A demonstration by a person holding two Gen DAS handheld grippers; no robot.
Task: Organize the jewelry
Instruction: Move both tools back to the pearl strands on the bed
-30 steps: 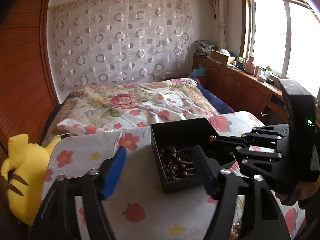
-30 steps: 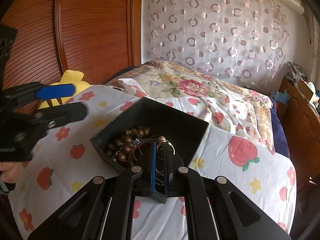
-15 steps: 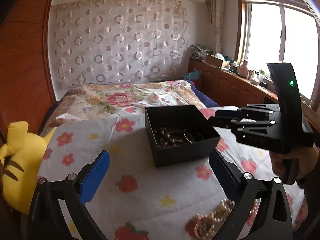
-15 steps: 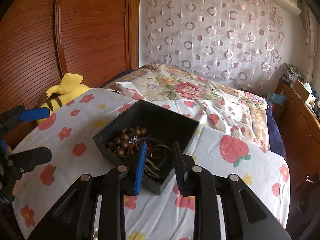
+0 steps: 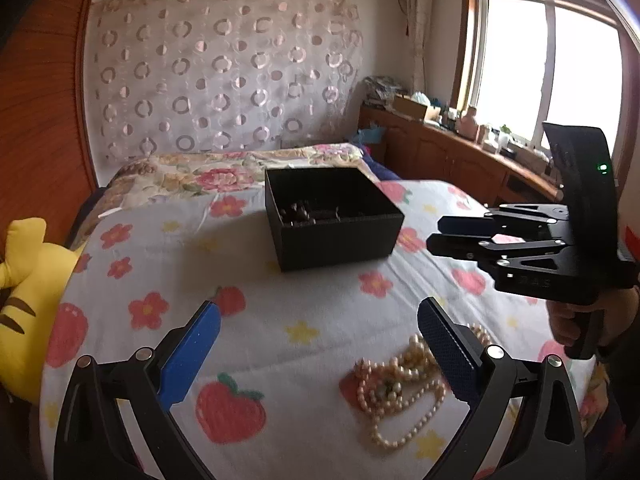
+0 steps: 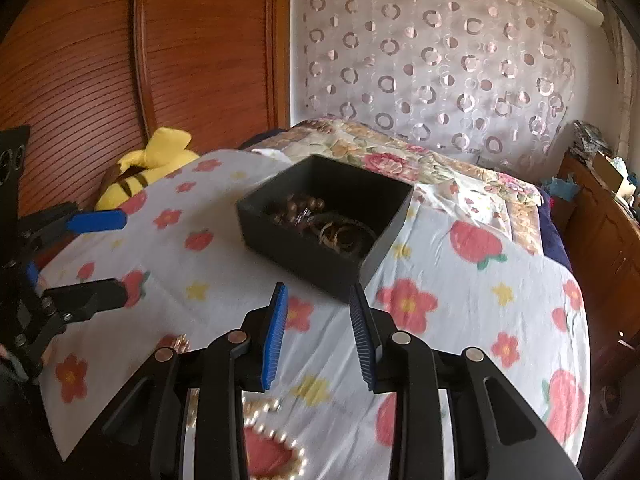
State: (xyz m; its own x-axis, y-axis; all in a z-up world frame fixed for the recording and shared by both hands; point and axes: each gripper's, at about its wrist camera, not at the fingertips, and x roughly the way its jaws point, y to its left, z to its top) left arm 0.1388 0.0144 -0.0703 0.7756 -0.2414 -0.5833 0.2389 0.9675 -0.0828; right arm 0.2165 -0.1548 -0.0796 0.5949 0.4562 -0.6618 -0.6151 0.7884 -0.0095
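Observation:
A black open box (image 5: pixel 334 220) (image 6: pixel 328 224) sits on the strawberry-print cloth and holds dark bead bracelets (image 6: pixel 298 208) and metal rings (image 6: pixel 340 236). A pearl necklace (image 5: pixel 400 380) lies in a heap on the cloth in front of the box; part of it shows in the right wrist view (image 6: pixel 272 432). My left gripper (image 5: pixel 320 344) is wide open and empty, above the cloth with the pearls by its right finger. My right gripper (image 6: pixel 318 336) is open and empty, just short of the box; it also shows in the left wrist view (image 5: pixel 436 236).
A yellow plush toy (image 5: pixel 24 292) (image 6: pixel 148 164) lies at the cloth's left edge by the wooden wardrobe (image 6: pixel 120 60). A floral bed quilt (image 6: pixel 420 160) lies behind the box. A wooden cabinet (image 5: pixel 460 160) with clutter runs under the window on the right.
My right gripper opened, left the metal ring in the box and pulled back. My left gripper also drew back from the box, bringing the pearl necklace into view.

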